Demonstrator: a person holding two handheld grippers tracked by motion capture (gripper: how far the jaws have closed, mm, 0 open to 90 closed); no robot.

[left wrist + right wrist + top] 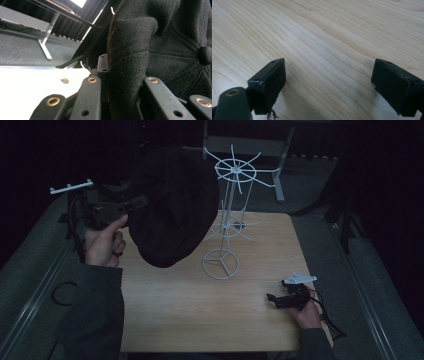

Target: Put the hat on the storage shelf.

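Note:
A large black fabric hat (172, 210) hangs in the air over the left rear of the wooden table (200, 320). My left gripper (132, 206) is shut on its edge, and a hand holds the gripper from the left. In the left gripper view the hat's thick fold (135, 62) is pinched between the jaws of that gripper (125, 75). A white wire stand (227, 220) with spoked hook rings stands just right of the hat. My right gripper (274, 299) rests low at the table's right front. It stands open (329, 75) over bare wood (324, 30).
The stand's round base (220, 264) sits mid-table. Behind the table is a grey metal desk frame (280, 170). A dark cable loop (62, 292) lies on the grey floor to the left. The surroundings are dim.

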